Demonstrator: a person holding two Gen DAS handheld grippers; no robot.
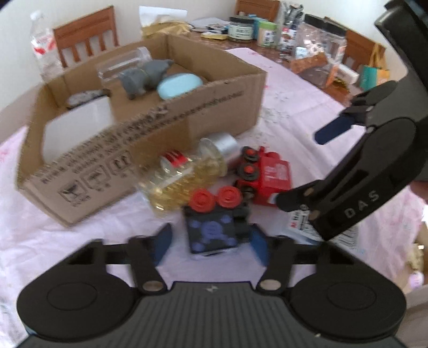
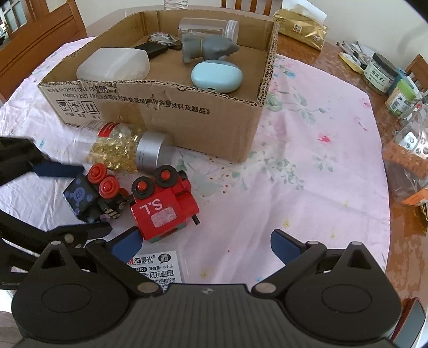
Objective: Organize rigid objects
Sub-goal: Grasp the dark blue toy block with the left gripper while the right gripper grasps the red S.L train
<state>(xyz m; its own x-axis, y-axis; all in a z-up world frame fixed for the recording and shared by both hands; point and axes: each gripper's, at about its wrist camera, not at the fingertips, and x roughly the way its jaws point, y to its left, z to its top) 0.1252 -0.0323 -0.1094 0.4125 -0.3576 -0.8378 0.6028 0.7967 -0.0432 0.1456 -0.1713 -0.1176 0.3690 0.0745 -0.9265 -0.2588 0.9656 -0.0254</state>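
Your cardboard box (image 2: 171,117) already holds 5 things; outside it, along its front wall, 3 remain: the capsule bottle (image 2: 120,148), the red toy train (image 2: 163,206) and the black toy block (image 1: 211,230). Your left gripper (image 1: 211,241) looks closed on that black block, though blur hides the contact. Your right gripper (image 2: 206,246) stands wide, empty, near the red train.

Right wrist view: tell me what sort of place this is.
Most likely a home dining room: wooden chairs around a table under a floral cloth, its bare edge cluttered with food jars.
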